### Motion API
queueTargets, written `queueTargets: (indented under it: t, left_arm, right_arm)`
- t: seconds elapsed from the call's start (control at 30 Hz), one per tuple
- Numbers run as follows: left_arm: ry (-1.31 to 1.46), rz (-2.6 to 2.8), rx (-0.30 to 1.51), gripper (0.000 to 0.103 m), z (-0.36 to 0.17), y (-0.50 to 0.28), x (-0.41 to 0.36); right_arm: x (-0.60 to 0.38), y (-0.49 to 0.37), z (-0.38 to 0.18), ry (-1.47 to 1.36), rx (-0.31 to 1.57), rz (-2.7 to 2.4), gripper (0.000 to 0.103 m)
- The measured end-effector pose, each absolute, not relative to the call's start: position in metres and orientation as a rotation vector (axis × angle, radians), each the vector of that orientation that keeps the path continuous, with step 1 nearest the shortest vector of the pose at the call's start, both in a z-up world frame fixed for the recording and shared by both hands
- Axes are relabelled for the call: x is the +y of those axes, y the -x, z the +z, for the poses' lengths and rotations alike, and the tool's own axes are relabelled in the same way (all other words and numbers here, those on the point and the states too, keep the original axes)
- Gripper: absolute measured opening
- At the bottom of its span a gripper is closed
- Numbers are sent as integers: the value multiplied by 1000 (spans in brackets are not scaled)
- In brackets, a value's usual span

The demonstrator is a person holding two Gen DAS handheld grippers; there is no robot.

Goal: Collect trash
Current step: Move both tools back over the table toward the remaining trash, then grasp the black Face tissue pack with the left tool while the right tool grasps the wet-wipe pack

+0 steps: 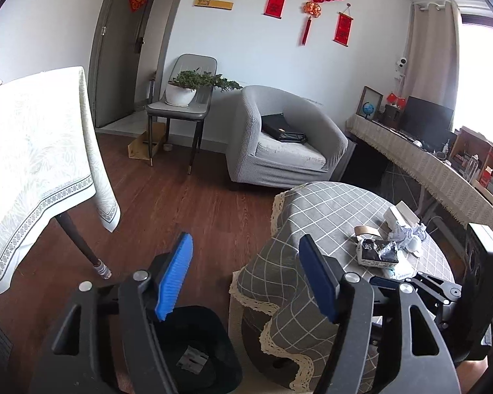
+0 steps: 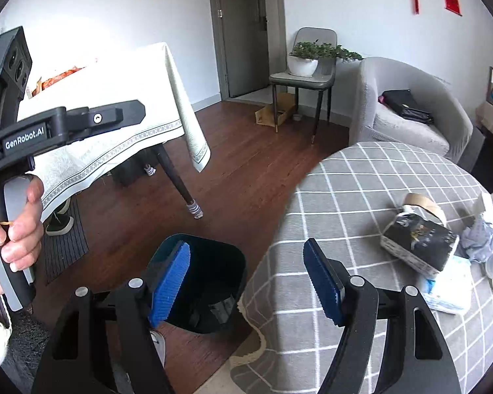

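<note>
Left claw and right claw: both spread apart, holding nothing. Trash pile (dark carton, crumpled paper) lies on the checked worktop; black bin stands on the floor just beside it.

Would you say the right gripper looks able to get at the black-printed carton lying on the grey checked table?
Probably yes: the right gripper is open and empty, and bare cloth of the grey checked table lies between it and the black-printed carton.
</note>
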State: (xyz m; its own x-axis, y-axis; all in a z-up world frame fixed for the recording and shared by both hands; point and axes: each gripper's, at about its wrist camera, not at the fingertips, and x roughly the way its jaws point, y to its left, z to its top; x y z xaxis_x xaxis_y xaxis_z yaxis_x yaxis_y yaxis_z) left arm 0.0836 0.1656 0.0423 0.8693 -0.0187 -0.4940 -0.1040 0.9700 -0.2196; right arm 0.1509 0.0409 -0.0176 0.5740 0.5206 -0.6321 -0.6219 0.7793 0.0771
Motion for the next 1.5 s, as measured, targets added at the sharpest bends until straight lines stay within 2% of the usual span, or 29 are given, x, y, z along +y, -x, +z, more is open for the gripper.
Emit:
queueTargets:
  t: [0.47,0.6,0.77,1.07,1.5]
  left_arm:
    - [201,-87,568,86,25,-130,91]
    - [190,-113,590,93,17,-146,68]
    - [192,-171,643,95,4,-167,45]
    - [188,-265,711,95,-13,-194,12]
    - [126,-339,782,95,-27,-226,-16]
  right_arm:
    - [-63,-172,-18,56,695,514,73]
    - [-87,-176,-18,80,681,455,81]
    - [-112,-184,-26,65,702,430,88]
    - [-144,-193,-36,57,738,396,94]
    - [-174,-211,-37,-43,784,419,95]
